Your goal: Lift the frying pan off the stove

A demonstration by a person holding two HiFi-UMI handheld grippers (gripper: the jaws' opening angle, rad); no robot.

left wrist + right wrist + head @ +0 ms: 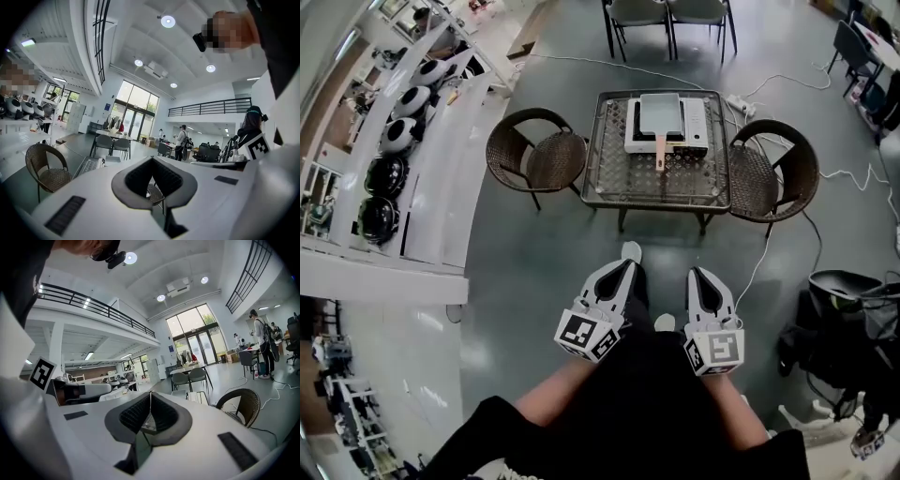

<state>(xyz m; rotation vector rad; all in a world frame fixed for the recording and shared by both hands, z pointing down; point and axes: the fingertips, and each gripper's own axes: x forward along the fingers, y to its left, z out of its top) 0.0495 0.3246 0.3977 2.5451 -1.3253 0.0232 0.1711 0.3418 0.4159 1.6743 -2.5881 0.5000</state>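
A square grey frying pan [660,112] with a pinkish handle [660,153] sits on a white stove [694,127] on the glass-topped table [619,178]; the handle points toward me. My left gripper [624,268] and right gripper [701,277] are held low and close to my body, well short of the table. Both are shut with nothing between the jaws. In the left gripper view the left gripper [152,159] has its tips together and aims past the table. In the right gripper view the right gripper [151,393] also has its tips together.
A wicker chair [534,155] stands left of the table and another [776,169] right of it. A long white counter [441,159] with several round cookers [386,173] runs along the left. Cables [853,173] cross the floor at right. Two grey chairs [667,17] stand beyond the table.
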